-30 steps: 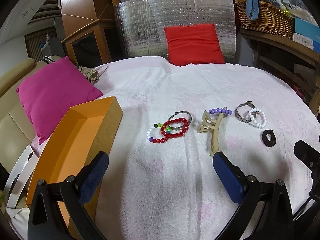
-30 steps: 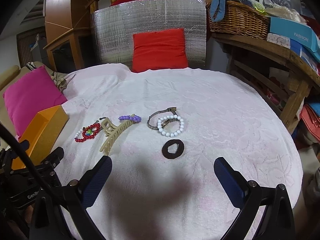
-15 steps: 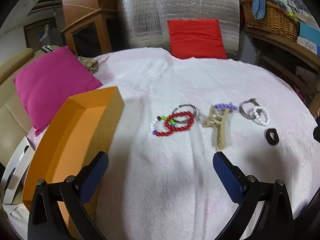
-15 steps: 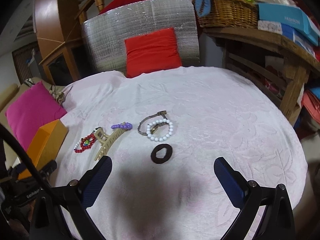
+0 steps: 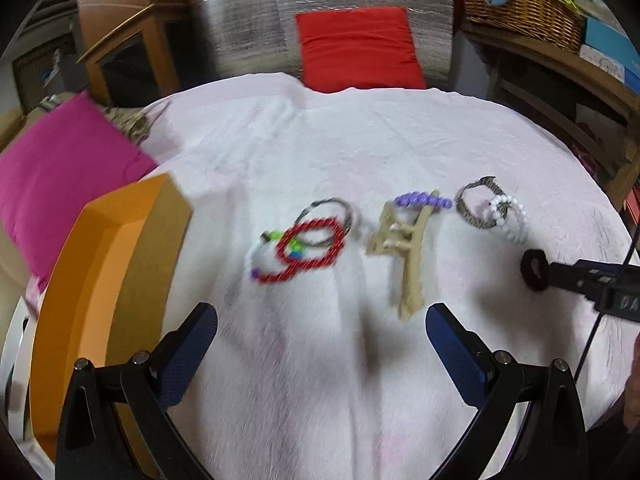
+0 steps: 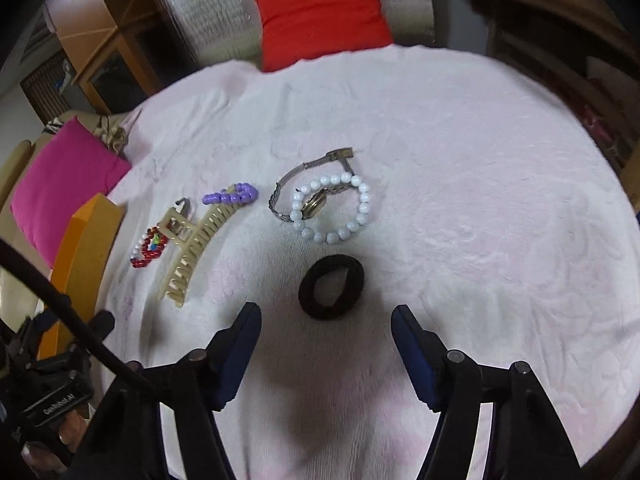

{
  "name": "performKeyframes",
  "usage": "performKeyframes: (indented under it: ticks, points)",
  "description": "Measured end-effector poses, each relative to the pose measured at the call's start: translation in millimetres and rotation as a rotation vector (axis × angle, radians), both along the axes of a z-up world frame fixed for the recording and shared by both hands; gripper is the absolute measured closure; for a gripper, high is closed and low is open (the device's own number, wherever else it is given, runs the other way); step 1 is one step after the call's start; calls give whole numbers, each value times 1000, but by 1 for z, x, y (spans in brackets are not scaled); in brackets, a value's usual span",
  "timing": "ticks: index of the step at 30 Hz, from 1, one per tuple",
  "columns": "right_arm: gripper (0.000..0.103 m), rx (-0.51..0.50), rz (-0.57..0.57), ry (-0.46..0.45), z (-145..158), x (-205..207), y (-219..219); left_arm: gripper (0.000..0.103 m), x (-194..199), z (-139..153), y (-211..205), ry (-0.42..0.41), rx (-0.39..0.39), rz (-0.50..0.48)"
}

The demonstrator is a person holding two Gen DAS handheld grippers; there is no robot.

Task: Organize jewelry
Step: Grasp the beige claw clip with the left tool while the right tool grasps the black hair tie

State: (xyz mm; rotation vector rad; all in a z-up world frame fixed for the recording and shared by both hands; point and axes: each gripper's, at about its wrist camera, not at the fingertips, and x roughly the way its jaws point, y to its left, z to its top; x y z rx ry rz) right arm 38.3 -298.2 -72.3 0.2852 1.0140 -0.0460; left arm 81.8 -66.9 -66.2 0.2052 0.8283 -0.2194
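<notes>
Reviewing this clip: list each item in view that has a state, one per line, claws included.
Orange box: open, nothing visible inside.
Beige hair claw clip: lying flat.
Black hair tie: flat on cloth, untouched.
Wristwatch: band unclasped, under white bead bracelet.
Right claw: open, just been closing, nothing between.
Left claw: open, nothing held.

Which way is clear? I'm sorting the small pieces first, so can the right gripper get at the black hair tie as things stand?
Probably yes: the right gripper is open, and the black hair tie lies alone on the white cloth just ahead of its fingertips.
</notes>
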Motion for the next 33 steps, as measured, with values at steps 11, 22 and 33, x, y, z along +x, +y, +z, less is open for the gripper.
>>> performKeyframes:
  ticks: [11, 22, 33]
  points:
    - [76, -19, 70, 67, -27, 26, 1, 3, 29, -19, -28, 83, -64, -80]
    - [91, 51, 18, -10, -16, 10, -24, 69, 44, -42, -47, 183, -96, -126]
    - [77, 141, -27, -18, -15, 9, -37, 91, 35, -45, -40, 223, -99, -150]
